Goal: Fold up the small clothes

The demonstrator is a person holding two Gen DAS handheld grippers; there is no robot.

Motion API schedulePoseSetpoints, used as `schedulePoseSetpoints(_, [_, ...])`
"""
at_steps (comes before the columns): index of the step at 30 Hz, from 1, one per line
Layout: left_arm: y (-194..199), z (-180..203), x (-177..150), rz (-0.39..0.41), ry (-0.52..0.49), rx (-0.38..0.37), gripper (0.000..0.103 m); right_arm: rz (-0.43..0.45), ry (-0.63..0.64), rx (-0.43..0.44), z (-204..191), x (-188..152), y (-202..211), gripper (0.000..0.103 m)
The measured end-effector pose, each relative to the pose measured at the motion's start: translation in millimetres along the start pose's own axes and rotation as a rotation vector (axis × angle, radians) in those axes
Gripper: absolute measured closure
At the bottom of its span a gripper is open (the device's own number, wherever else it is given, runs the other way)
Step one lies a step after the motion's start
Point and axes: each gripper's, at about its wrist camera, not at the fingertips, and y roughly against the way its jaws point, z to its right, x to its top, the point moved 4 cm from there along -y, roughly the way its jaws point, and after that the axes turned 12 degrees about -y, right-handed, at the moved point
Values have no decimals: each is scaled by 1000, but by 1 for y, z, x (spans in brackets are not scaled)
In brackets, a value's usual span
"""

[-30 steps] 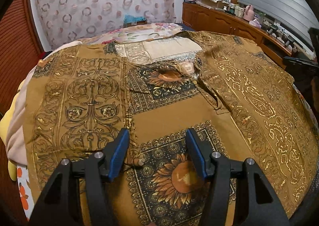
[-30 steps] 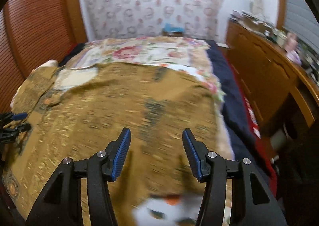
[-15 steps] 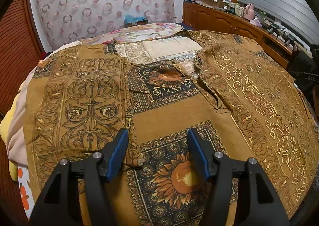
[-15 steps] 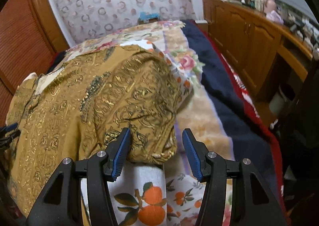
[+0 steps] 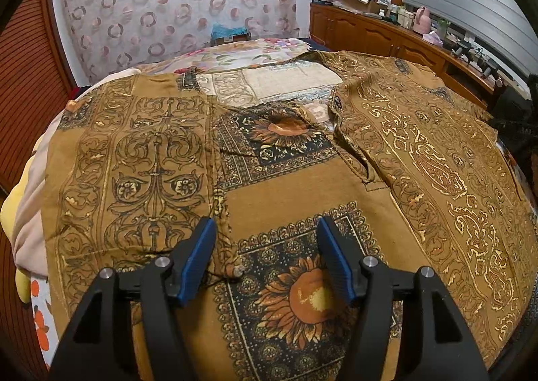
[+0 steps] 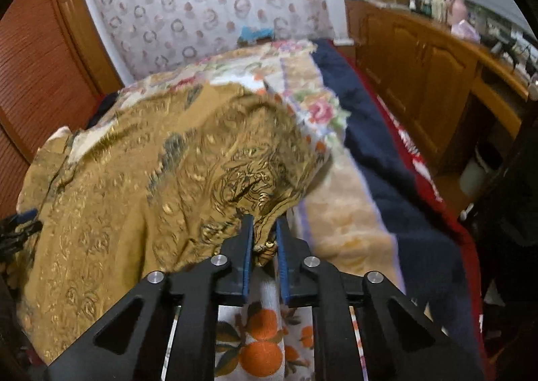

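Shirt (image 5: 285, 186) lying spread on bed (image 6: 349, 179), front open, still mostly unfolded. Folding only starting: right gripper (image 6: 264, 240) jaws clamping shirt's corner at bed's near edge. Left gripper (image 5: 265, 246) hovering over hem, jaws apart. Collar pointing toward patterned curtain (image 5: 175, 1); long axis running hem-to-collar.

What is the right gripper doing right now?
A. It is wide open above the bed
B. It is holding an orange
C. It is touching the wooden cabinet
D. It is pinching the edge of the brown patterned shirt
D: the right gripper has its blue pads closed on a bunched edge of the brown patterned shirt.
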Motion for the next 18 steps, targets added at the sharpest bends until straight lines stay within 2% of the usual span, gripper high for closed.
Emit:
schedulePoseSetpoints(5, [19,2,1,58,21,1,40,110,81,6,-30,18,20,94])
schedulePoseSetpoints(10, [44,6,7,125,47,-26,40,145,206,47,-83,28,18,94])
schedulePoseSetpoints(13, [57,9,11,160,56,-32,40,139,286,98,-121,23,11,94])
schedulePoseSetpoints(18, [75,17,16,204,50,-27,40,47,379,154,-168,-10,-16,94])
